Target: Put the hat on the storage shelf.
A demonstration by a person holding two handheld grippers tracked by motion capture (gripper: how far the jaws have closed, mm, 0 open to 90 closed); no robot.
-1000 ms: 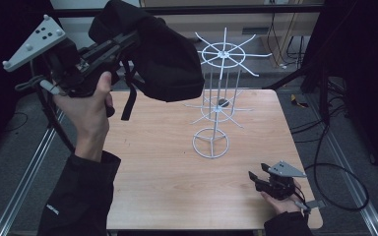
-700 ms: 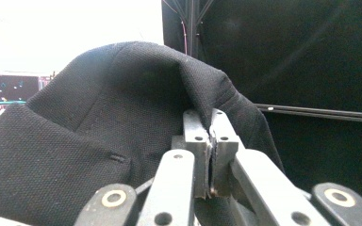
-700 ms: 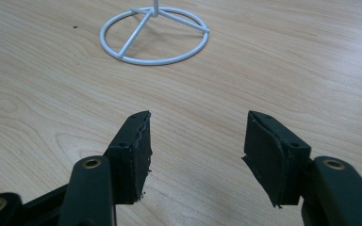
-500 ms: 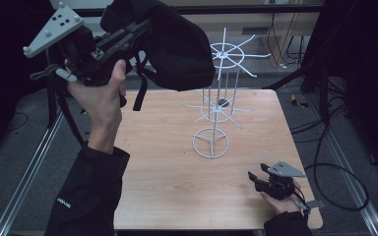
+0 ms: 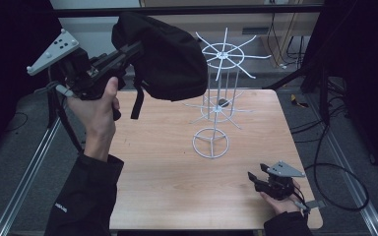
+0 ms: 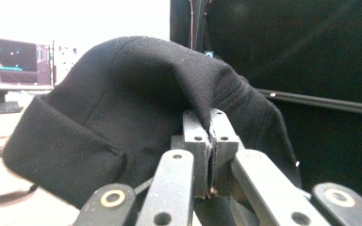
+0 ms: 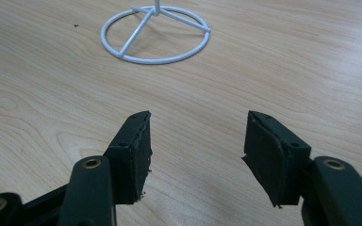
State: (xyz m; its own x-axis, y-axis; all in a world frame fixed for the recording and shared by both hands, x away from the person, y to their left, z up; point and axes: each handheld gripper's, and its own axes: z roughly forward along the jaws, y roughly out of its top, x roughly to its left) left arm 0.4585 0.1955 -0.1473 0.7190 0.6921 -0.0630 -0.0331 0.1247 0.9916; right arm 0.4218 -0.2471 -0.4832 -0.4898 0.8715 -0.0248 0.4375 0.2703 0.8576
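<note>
The left gripper (image 5: 128, 51) is raised high above the far left corner of the light wooden table (image 5: 167, 177), held in the person's left hand (image 5: 96, 105). Its jaws are clamped tight on a fold of a black fabric cap (image 5: 162, 54), which hangs from them in the air, just left of the top of a white wire display stand (image 5: 216, 98). A dark strap (image 5: 138, 101) dangles from the cap's underside. In the left gripper view the two jaws meet with the black cloth (image 6: 122, 108) pinched between them, and the cap's body swells up and away to the left.

The stand rises from a ring base (image 5: 210, 143) near the table's middle, with spoked wire tiers higher up. The right gripper (image 5: 258, 179) rests low at the table's near right corner, in the person's right hand (image 5: 278, 201), well apart from the stand. In the right gripper view its jaws stand wide apart with nothing between them, bare wood below and the stand's ring base (image 7: 155, 35) ahead
</note>
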